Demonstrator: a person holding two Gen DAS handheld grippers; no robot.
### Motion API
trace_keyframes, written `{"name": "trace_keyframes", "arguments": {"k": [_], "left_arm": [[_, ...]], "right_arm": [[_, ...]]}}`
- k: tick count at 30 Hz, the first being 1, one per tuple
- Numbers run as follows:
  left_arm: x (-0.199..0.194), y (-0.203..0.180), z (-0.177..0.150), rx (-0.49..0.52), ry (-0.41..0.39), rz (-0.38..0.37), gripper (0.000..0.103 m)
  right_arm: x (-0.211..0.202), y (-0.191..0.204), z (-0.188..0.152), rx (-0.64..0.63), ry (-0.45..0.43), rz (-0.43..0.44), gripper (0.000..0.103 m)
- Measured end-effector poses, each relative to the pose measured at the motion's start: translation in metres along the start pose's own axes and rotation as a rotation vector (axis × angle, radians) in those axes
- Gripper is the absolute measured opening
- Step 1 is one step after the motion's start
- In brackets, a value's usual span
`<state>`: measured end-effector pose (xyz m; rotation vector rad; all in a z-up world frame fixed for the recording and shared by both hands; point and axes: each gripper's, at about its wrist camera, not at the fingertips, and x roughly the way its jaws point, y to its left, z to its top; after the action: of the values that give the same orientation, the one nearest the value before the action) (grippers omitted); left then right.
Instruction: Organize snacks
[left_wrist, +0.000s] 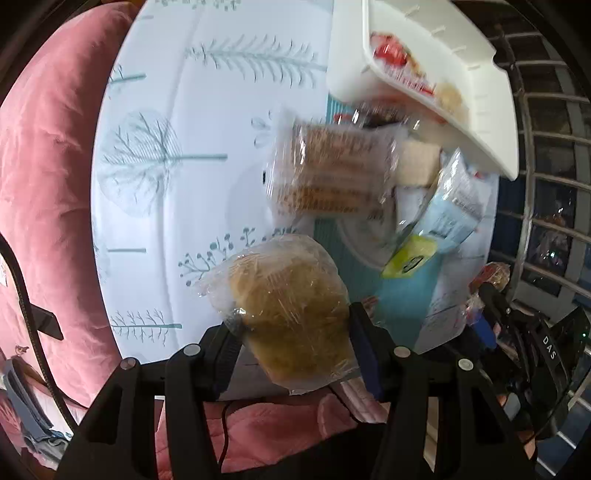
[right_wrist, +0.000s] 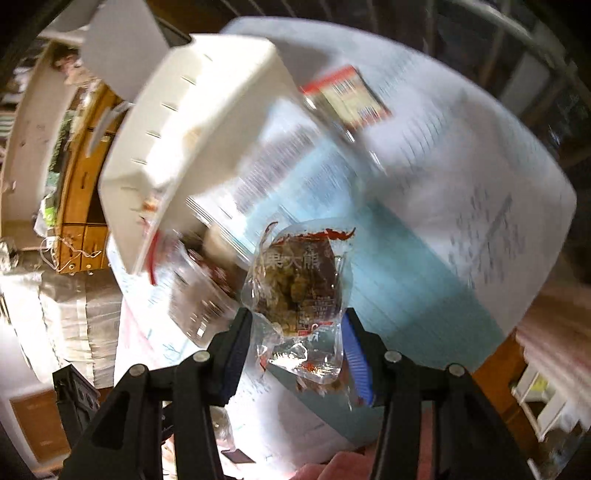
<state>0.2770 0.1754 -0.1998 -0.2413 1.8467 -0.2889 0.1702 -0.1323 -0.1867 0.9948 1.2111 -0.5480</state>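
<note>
The left gripper (left_wrist: 295, 332) has its fingers closed on a yellow cake (left_wrist: 291, 314) in a clear wrapper, held up over the counter (left_wrist: 207, 110), which has a white cloth with tree drawings. The right gripper (right_wrist: 295, 332) has its fingers closed on a small snack bag (right_wrist: 299, 284) with red print and brown bits inside. A white basket (left_wrist: 443, 85) sits at the far side with some snacks in it. Just beside it lie a wafer pack (left_wrist: 332, 173) and a light blue packet (left_wrist: 450, 206). A pink cushion (left_wrist: 48, 166) is next to the counter
</note>
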Motion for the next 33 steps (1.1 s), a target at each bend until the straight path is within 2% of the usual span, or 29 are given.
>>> {"name": "trace_keyframes", "arguments": {"k": [7,12,19,25,30,33], "left_arm": [[-0.037,-0.031,0.015,-0.001,-0.087,-0.017,0.054],[-0.062,-0.07,0.03,0.008,-0.171,-0.024,0.054],[-0.091,-0.131,0.055,0.013,-0.308,-0.045,0.055],[-0.098,-0.169,0.075,0.01,-0.405,-0.058,0.055],[-0.092,-0.192,0.087,0.038,-0.461,-0.115,0.055],[-0.09,-0.203,0.091,0.054,-0.491,-0.106,0.055]], "right_arm": [[-0.028,0.012,0.041,-0.107,-0.069,0.041,0.049],[-0.043,0.019,0.067,-0.179,-0.106,0.093,0.049],[-0.049,0.027,0.104,-0.271,-0.098,0.156,0.049],[-0.052,0.035,0.131,-0.399,-0.153,0.209,0.049],[-0.051,0.034,0.152,-0.456,-0.2,0.242,0.049],[-0.047,0.035,0.163,-0.492,-0.22,0.246,0.049]]}}
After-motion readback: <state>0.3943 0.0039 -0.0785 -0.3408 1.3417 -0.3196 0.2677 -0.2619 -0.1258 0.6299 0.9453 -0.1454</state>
